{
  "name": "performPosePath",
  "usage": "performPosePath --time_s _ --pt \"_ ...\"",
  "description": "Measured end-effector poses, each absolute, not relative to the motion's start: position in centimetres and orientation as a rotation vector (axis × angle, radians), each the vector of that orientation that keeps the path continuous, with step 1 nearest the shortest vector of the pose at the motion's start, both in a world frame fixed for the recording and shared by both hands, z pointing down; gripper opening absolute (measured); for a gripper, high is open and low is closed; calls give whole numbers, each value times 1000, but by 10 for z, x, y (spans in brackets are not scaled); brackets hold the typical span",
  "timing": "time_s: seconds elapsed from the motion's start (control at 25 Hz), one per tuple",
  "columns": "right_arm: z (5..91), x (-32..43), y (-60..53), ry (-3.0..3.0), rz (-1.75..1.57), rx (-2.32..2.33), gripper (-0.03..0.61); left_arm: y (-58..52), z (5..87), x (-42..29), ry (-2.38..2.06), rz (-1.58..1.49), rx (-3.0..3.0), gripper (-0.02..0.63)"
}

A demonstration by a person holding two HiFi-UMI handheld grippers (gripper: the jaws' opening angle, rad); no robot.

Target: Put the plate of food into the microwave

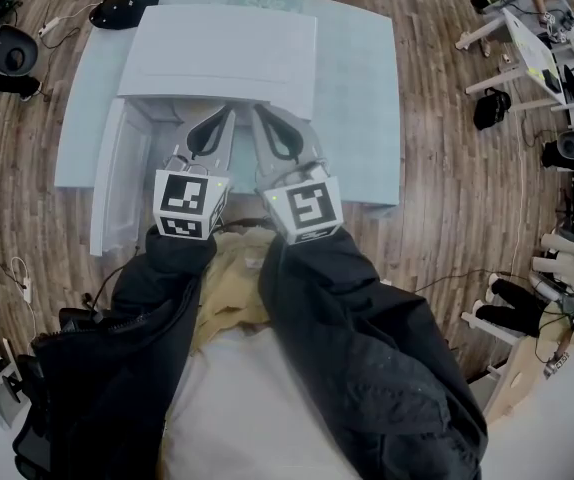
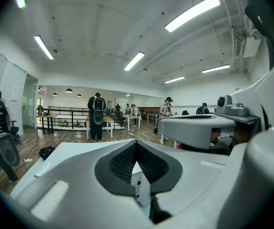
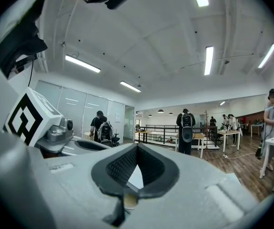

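The white microwave (image 1: 222,53) stands on a pale glass table (image 1: 367,98), and its door (image 1: 117,183) hangs open at the left. No plate of food shows in any view. My left gripper (image 1: 229,111) and right gripper (image 1: 259,111) are held side by side just in front of the microwave's opening, with their tips nearly touching each other. In the left gripper view the left gripper (image 2: 136,145) is shut with nothing between its pads. The right gripper (image 3: 137,148) in its own view is likewise shut and empty. Both cameras look out level across the room.
A black object (image 1: 117,10) lies at the table's far left corner. White desks (image 1: 527,53) and a black bag (image 1: 489,108) stand on the wood floor to the right. People (image 2: 97,116) stand among tables far across the room.
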State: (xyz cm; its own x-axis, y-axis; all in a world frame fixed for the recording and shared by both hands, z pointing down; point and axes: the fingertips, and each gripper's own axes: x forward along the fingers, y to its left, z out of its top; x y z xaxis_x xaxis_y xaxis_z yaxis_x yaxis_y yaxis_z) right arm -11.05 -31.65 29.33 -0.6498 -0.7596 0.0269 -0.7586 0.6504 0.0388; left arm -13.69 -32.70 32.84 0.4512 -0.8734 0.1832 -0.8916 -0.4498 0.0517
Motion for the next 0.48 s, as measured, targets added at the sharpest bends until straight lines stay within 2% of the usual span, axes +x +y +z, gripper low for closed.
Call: performPosePath --time_s 0.48 --pt "294 -106 -314 -2809 -80 1283 -8 -325 330 -137 -1611 208 2521 -3"
